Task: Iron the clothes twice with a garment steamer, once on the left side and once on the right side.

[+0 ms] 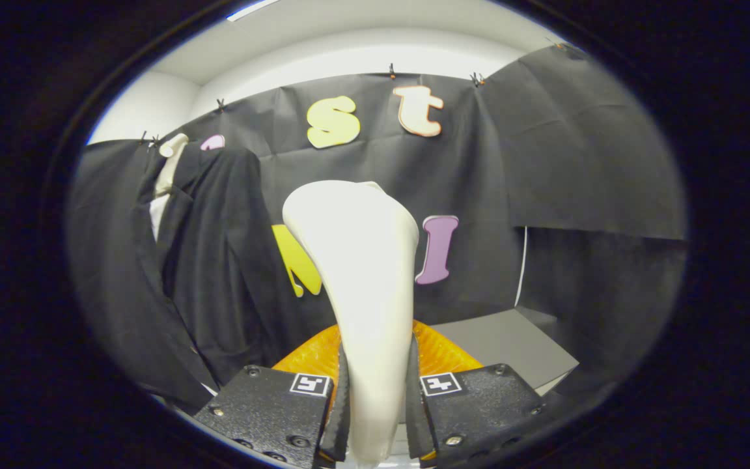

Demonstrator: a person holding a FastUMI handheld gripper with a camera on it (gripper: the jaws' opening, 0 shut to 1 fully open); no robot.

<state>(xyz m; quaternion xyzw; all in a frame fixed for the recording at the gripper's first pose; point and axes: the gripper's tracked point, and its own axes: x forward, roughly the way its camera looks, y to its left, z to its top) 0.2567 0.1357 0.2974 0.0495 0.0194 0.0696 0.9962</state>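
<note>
My gripper [375,404] is clamped on the garment steamer [365,273]: both fingers [339,404] press against the sides of its pale handle, which runs up between them. The steamer stands upright in my grip and widens toward a rounded head above the fingers, well in front of the black cloth wall [544,163]. Its face is turned away from me, so I can't tell if steam comes out. The clothes, a dark jacket [212,260], hang on the wall off to the left of the steamer, beyond the fingers. It hangs on a pale hanger neck [172,146], with a strip of white shirt [157,218] showing at the lapel. The steamer head is apart from the jacket, not touching it. Behind the fingers, low down, an orange surface [313,355] shows on both sides of the handle. A grey tabletop [512,345] lies to the right beyond it.
</note>
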